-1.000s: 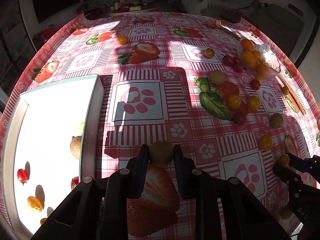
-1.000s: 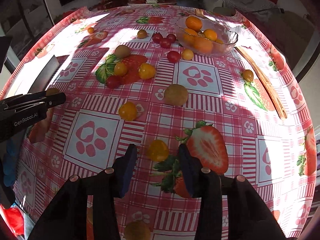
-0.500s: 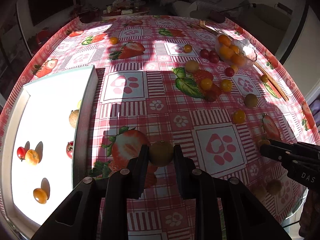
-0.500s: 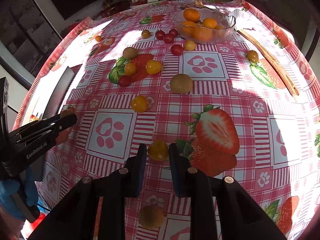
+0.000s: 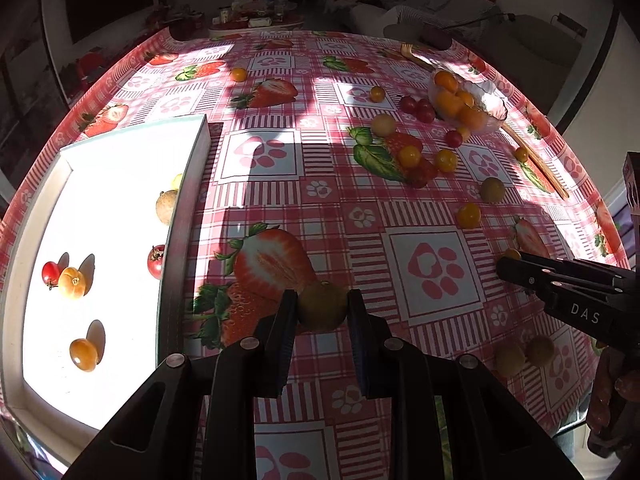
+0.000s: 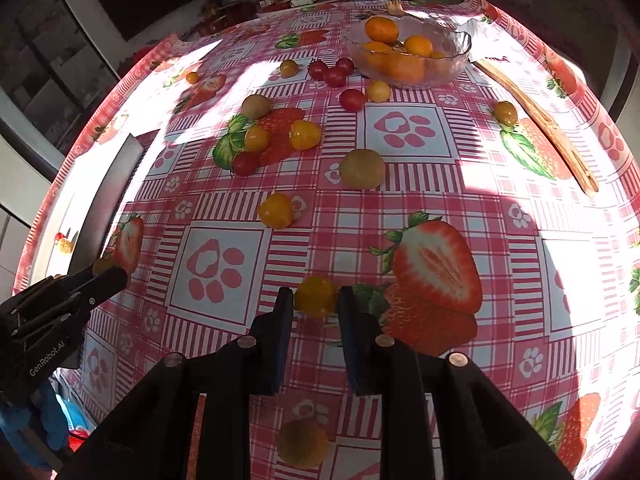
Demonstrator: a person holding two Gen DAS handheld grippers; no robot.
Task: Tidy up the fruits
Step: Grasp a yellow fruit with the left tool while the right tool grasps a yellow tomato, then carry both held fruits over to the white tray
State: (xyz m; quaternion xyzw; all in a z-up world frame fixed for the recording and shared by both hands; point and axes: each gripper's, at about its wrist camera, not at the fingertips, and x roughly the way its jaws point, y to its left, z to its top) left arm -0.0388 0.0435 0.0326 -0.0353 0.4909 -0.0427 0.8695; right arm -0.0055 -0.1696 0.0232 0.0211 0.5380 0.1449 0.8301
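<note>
Since a second ago, the right hand-held gripper (image 6: 311, 300) has drawn its jaws in onto a yellow tomato (image 6: 315, 296) that then sat loose between them, and the left hand-held gripper (image 5: 322, 304) has carried its greenish-brown fruit (image 5: 323, 306) away from the far fruit cluster, so the white tray's (image 5: 188, 200) interior shows more fully.

Both jaw pairs now stand narrow, each pressed against the sides of its fruit. The left one holds the greenish-brown fruit above a printed strawberry on the desk (image 5: 400, 208), near the tray's right wall. Inside the tray lie a red tomato (image 5: 50, 273) touching an orange one (image 5: 73, 282), another orange one (image 5: 83, 354) nearer the camera, a second red tomato (image 5: 156, 261) and a pale round fruit (image 5: 167, 207) against the right wall.

The right one grips the yellow tomato just left of another printed strawberry. Beyond it on the pink checked cloth sit a loose yellow tomato (image 6: 275, 210), a brown-green fruit (image 6: 362, 169), and a cluster of small red and yellow tomatoes. Farther back a glass bowl (image 6: 452, 60) holds oranges (image 6: 382, 29), with a wooden utensil (image 6: 540, 116) lying to its right.
</note>
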